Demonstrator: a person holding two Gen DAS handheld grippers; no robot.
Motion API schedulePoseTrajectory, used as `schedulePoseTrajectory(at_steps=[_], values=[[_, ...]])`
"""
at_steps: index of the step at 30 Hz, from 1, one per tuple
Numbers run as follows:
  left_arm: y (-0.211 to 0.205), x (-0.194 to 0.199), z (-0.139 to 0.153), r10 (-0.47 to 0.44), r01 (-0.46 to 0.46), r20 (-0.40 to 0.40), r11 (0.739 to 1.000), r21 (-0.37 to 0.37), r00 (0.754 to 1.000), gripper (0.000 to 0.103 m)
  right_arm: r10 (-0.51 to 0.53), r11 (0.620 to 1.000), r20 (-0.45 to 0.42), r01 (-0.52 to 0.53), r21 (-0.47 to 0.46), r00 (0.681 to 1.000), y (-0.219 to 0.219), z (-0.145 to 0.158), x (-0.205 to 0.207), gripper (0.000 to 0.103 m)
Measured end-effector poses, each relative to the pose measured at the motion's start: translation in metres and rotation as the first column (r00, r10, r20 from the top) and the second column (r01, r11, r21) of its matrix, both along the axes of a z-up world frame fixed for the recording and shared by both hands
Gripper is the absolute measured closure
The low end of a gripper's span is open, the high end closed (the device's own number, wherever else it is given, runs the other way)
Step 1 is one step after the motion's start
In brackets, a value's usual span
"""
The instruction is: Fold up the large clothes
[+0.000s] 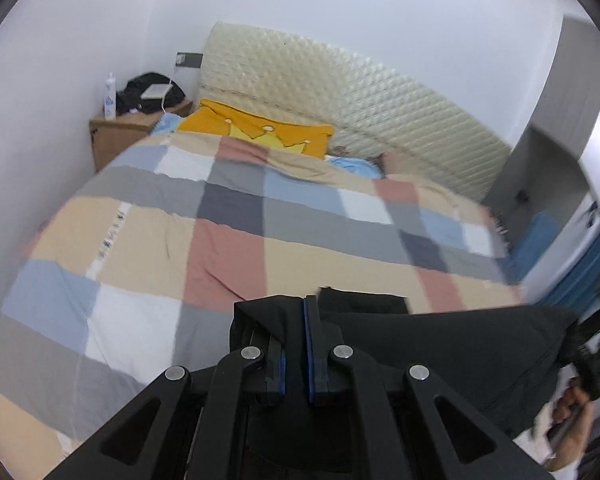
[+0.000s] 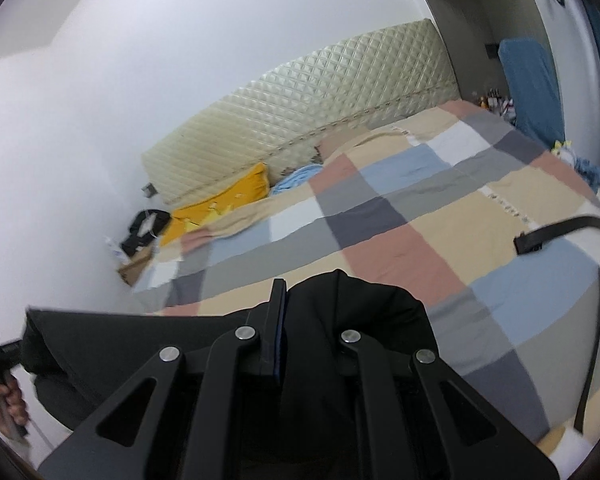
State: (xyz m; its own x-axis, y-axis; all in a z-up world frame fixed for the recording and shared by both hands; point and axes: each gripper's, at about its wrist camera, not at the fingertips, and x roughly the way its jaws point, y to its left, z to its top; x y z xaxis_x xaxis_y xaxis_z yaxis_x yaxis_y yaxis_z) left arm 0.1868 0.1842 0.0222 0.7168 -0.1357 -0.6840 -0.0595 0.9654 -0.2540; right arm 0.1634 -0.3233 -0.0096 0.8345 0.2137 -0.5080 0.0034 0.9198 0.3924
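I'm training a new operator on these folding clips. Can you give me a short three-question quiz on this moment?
1. True or false: both grippers are shut on the black garment.
2. Which pillow leans against the headboard? A) yellow B) green C) striped
3. Fill in: the garment is held up in front of the ___ quilt.

Key:
1. True: the left gripper and the right gripper each pinch cloth.
2. A, the yellow pillow.
3. Checked.
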Motion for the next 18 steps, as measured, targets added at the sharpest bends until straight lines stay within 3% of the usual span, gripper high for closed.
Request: schedulePoseTrajectory(at_steps=[9, 14, 18], values=[[-0.028, 0.074, -0.057, 0.049, -0.036, -0.080, 0.987, 0.157, 0.996, 0.096, 0.018, 0.980, -0.074, -0.033, -0.196, 0.997, 0.014, -0.062, 0.062, 0.092], [-0.056, 0.101, -0.093, 0.041, -0.014, -0.079, 0.948, 0.319, 0.996, 0.095, 0.011, 0.976, -0.123, -0.038, -0.215, 0.992, 0.015, -0.093, 0.083, 0.092], [-0.064, 0.123, -0.120, 0.062, -0.022, -0.114, 0.944, 0.328, 0.991, 0.095, 0.015, 0.971, -0.163, -0.054, -0.235, 0.987, 0.019, -0.115, 0.098, 0.092]])
